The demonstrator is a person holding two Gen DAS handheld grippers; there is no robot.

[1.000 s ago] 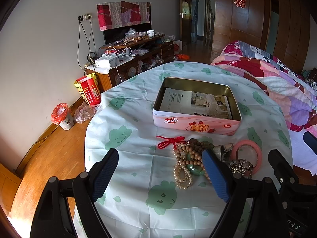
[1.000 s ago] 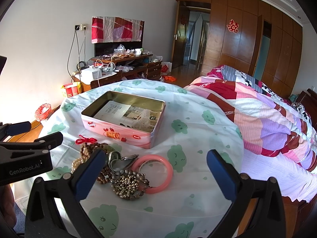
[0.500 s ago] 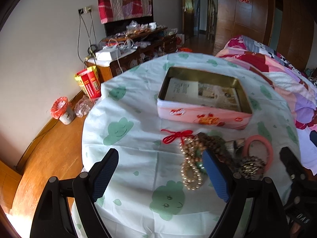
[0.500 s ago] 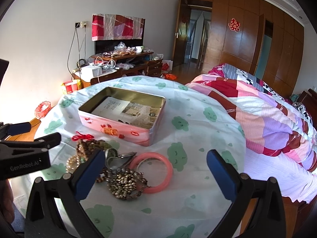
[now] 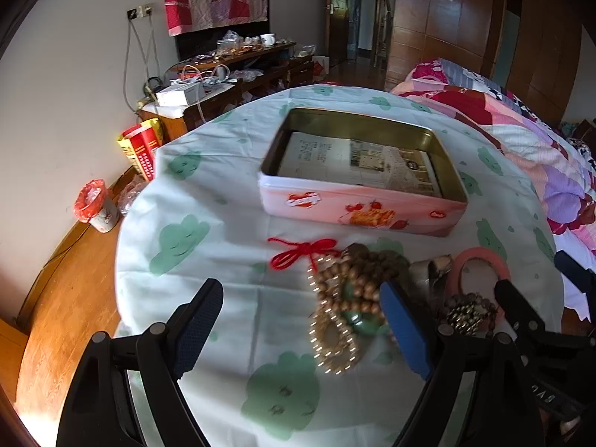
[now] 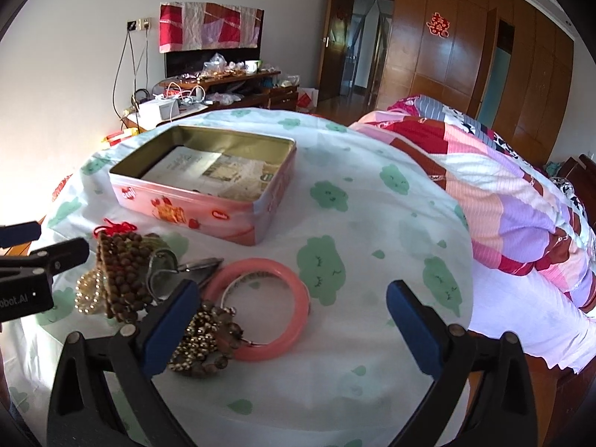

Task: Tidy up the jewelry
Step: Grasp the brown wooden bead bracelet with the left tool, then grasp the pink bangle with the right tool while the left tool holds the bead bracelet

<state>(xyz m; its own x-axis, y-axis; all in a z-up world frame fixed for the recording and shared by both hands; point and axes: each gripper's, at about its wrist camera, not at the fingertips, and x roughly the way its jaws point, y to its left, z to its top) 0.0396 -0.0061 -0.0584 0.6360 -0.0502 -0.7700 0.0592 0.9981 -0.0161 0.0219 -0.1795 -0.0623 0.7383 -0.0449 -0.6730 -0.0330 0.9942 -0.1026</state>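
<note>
While both grippers hang wide open over the pile with nothing in them, the risk is mostly about tangles. The left gripper (image 5: 301, 327) has the pearl strand (image 5: 331, 339) and the wooden bead bracelet (image 5: 357, 279) sitting between its fingers and just ahead, with a green stone piece (image 5: 357, 320) tucked in among them. The beads overlap, so pinching one loop probably drags its neighbours along, and something could slide off the tablecloth (image 5: 208, 231) edge, which is close behind that gripper's left finger.

The right gripper (image 6: 287, 320) is over the pink bangle (image 6: 260, 305), which lies between its fingers, closer to the left one. A cluster of small metallic beads (image 6: 201, 339) lies against the bangle's near-left rim and right by that left fingertip. There's also a thin ring inside the bangle; can't really tell if it's attached or loose. Closing on the bangle could catch that cluster and fling it, or the smooth hoop could just squirt out of the pads.

The pink tin (image 6: 208, 201) is straight ahead of both grippers, open, with only a printed sheet inside, so none of the jewelry is in yet. Its wall is fairly tall, so anything dangling could snag the rim on the way over. The red knotted cord (image 5: 301, 253) trails off the wooden beads ahead of the left gripper too.
</note>
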